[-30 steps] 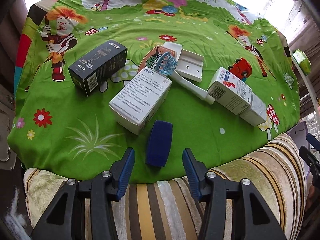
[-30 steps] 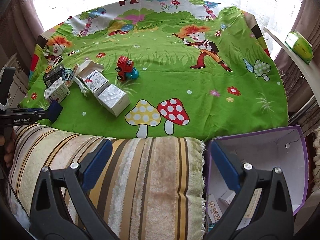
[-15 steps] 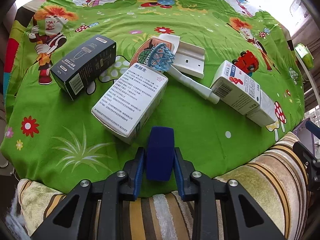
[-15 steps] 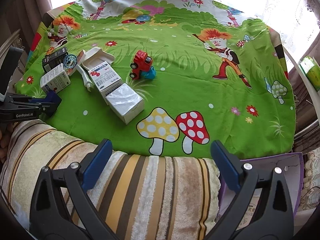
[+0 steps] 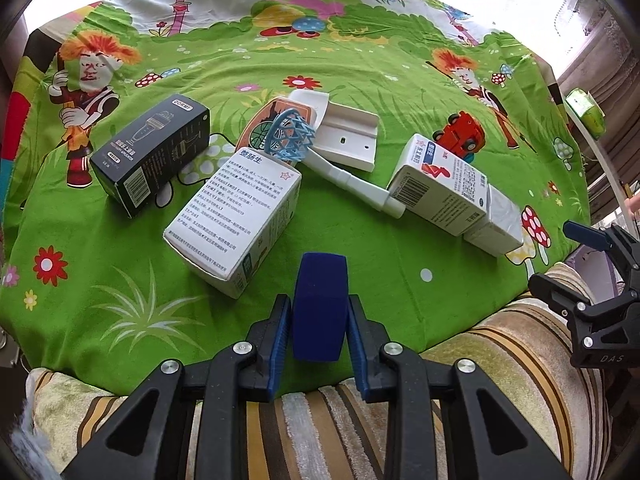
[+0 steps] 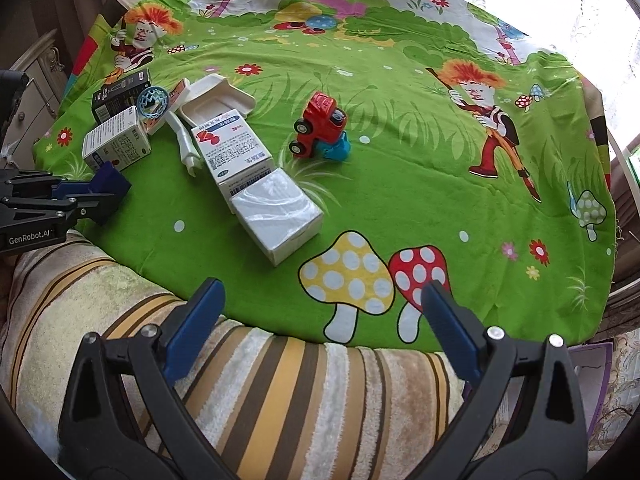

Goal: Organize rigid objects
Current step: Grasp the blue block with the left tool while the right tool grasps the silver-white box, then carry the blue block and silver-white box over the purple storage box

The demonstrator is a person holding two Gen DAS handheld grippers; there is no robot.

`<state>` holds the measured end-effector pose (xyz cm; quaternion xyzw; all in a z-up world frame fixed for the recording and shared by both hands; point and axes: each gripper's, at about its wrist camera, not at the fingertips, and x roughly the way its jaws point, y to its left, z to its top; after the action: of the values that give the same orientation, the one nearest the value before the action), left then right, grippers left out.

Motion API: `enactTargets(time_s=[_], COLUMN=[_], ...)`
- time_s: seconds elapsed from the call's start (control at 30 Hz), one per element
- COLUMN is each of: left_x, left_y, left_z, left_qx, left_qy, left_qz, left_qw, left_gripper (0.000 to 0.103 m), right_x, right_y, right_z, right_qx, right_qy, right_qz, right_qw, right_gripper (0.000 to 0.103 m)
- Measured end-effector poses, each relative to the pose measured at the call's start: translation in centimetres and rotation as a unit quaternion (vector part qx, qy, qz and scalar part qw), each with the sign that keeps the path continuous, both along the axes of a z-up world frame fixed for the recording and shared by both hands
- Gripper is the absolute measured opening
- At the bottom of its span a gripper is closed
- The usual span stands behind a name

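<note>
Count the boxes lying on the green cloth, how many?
4: a black box at the left, a white box beside it, a red-marked box right of those, and a wrapped box touching its end. More may be hidden.

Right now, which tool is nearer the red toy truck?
Right. The right tool hangs open over the striped cushion edge, facing the red toy truck; the left tool is farther off, shut on the dark blue block.

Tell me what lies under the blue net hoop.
The blue net hoop rests on an orange basketball card and the top edge of the white text-covered box. The card's middle is covered by the hoop, so its print there cannot be read.
</note>
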<state>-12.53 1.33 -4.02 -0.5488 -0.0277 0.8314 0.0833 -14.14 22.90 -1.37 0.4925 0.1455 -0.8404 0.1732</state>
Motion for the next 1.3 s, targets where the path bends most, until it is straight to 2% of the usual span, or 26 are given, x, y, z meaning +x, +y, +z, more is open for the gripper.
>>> enactTargets(time_s=[0.2,0.4,0.63,0.73,0.83,0.9,1.3], left_x=[-0.1,-0.2,0.0,0.0,0.1,0.2,0.9], left_y=[0.1,0.2,0.1,0.2,0.2,0.2,1.1], left_z=[-0.2,-0.3,-0.3,-0.3,-0.3,-0.2,0.9], left_qx=[0.005,0.007,0.007,0.008,0.009,0.013,0.034], left_qy=[0.005,0.008,0.007,0.008,0.009,0.010,0.024], left_qz=[0.000,0.001,0.002,0.002,0.003,0.004,0.004], left_qw=[1.0000,0.9999,0.9999,0.9999,0.9999,0.9999,0.9991], left_gripper=[0.029,0.029,0.029,0.029,0.029,0.029,0.029], right_x=[-1.2,-2.6,-3.4,-3.8,-4.2,-4.2,-2.9], right_y=[-1.5,-2.8,-3.9,-4.0,-3.9,-3.8,-2.2], right_z=[-0.6,-1.4,-1.8,-2.2,-2.6,-2.6,-1.1], right_qx=[0.000,0.003,0.005,0.002,-0.005,-0.010,-0.026], right_qy=[-0.009,-0.020,-0.015,-0.025,-0.041,-0.042,-0.022], right_qz=[0.036,0.053,0.071,0.073,0.071,0.069,0.044], right_qw=[0.999,0.998,0.997,0.997,0.997,0.997,0.998], right_gripper=[0.099,0.089,0.088,0.080,0.059,0.052,0.049])
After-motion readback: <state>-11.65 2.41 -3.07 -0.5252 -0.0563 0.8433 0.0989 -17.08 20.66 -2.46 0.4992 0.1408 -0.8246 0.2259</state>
